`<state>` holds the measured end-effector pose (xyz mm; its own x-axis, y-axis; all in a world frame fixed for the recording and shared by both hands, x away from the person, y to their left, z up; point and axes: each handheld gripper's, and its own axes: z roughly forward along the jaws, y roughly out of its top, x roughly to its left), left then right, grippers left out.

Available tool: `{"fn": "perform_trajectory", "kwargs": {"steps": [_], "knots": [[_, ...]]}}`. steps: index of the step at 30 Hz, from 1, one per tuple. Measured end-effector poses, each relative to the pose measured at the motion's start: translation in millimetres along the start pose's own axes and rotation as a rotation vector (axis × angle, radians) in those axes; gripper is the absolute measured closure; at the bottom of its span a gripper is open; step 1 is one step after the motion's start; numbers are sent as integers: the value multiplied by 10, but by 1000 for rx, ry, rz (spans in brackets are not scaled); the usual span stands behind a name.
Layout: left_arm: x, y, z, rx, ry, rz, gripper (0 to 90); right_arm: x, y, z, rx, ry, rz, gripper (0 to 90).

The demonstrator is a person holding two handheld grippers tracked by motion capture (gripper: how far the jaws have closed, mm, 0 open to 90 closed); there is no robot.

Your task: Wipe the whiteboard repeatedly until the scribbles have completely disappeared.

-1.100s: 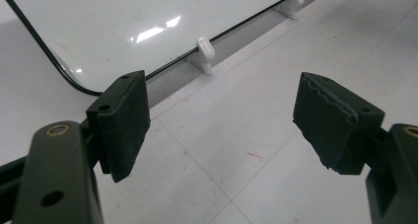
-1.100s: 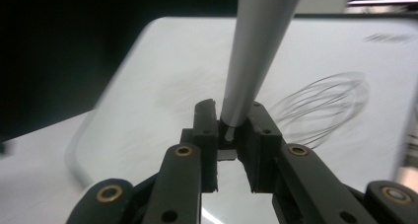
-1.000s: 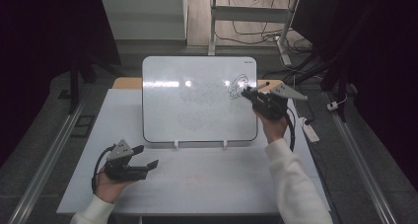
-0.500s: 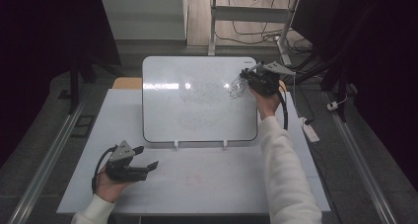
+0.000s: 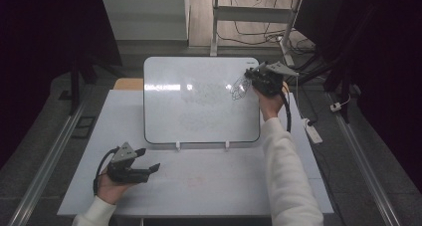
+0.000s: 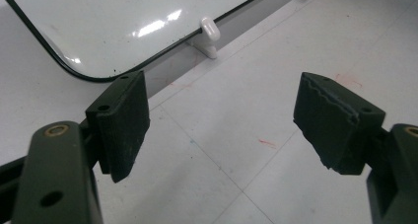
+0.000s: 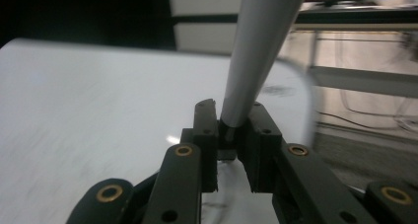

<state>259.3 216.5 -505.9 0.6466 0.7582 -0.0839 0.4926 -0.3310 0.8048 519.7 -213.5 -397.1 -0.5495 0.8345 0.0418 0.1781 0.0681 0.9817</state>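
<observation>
A grey marker (image 7: 256, 51) is clamped between the jaws of the right hand-held gripper (image 5: 261, 79), its tip against the upper right part of the whiteboard (image 5: 199, 101), beside a dark scribble (image 5: 240, 88). The left hand-held gripper (image 5: 144, 169) rests on the tabletop (image 5: 209, 181) just below the whiteboard's near left corner, jaws spread wide and empty.

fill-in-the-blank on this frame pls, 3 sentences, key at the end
1. The right gripper is shut on a grey ____-shaped marker.
2. The left gripper, jaws ____, sits over the white table.
3. The dark scribble lies near the white rounded whiteboard's upper ____ corner in the high view.

Missing: cylinder; open; right
</observation>
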Motion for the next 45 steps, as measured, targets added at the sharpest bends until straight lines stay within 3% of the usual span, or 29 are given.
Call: {"fn": "perform_trajectory", "kwargs": {"steps": [2,6,8,9,11,12,14,17,18,20,22,26,30,31,32,33,35,39,41,43,44,45], "knots": [[-2,-1,-2,-1,-1,0,226,-45,-12,-14,-24,-8,53,774],[10,-3,7,4,-4,-3,226,61,-50,2,15,17,-27,774],[9,-4,11,5,-5,-3,226,-25,-26,-53,-1,-22,13,774],[5,-4,12,6,-5,-2,226,-62,-32,-71,-10,-25,54,774],[0,-3,9,4,-6,1,226,-59,-52,-72,-10,-9,64,774],[1,-2,9,1,-8,0,226,38,-90,-46,27,25,-7,774],[11,-2,14,4,-10,-5,226,74,-96,-38,35,31,-32,774],[15,-4,23,7,-13,-10,226,-17,-50,-46,-14,-22,90,774],[13,-3,23,6,-14,-10,226,27,-63,-18,-11,-11,90,774],[16,-4,14,2,-14,-12,226,207,-100,64,22,50,3,774],[21,-5,13,1,-13,-13,227,299,-100,102,33,61,-48,774],[26,-14,10,2,-14,-16,227,174,-69,71,-7,15,49,774],[37,-12,13,-1,-17,-17,227,329,-174,62,39,84,-36,774],[40,-13,17,0,-17,-18,227,297,-166,45,39,88,-27,774],[35,-14,23,5,-15,-17,227,237,-152,23,24,66,4,774],[35,-14,23,5,-15,-17,227,237,-152,23,24,66,4,774],[25,-15,20,3,-15,-14,227,143,-160,-7,-1,32,86,774],[34,-14,37,9,-15,-13,227,440,-242,38,70,108,-68,774],[34,-16,38,11,-14,-12,226,426,-224,33,71,107,-82,774],[27,-18,31,8,-12,-12,227,325,-187,16,39,52,-34,774],[23,-18,25,6,-12,-11,227,325,-187,16,39,52,-34,774],[22,-17,20,3,-11,-10,227,292,-183,20,28,42,-1,774]]}}
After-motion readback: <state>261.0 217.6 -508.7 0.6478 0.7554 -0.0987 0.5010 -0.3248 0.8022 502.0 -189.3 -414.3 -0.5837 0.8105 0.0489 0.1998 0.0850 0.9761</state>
